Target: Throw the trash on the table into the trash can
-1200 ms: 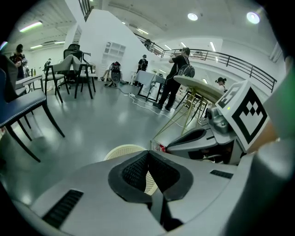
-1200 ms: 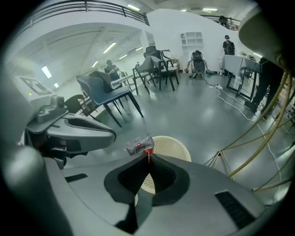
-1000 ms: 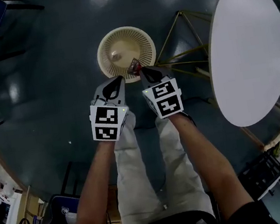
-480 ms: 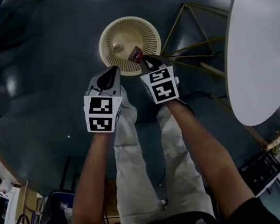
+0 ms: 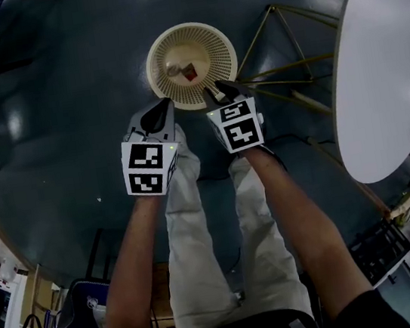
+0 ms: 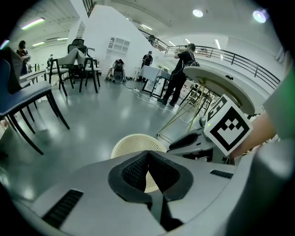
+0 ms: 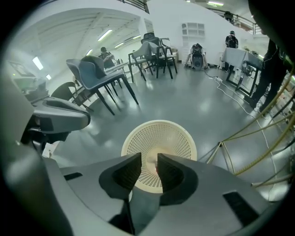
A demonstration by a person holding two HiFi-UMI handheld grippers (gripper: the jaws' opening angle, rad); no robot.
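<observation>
The right gripper (image 7: 149,165) is opening its empty jaws above a cream perforated plastic basket (image 5: 154,56) holding a red scrap (image 5: 189,72). The left gripper (image 6: 148,154) has its jaws pressed together, empty.

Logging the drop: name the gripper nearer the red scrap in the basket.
Right. Right gripper, jaws opening and empty, hangs at the basket rim by the red scrap; left gripper is farther left.

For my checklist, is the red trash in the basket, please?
In: the red trash shows within the rim of the basket.
</observation>
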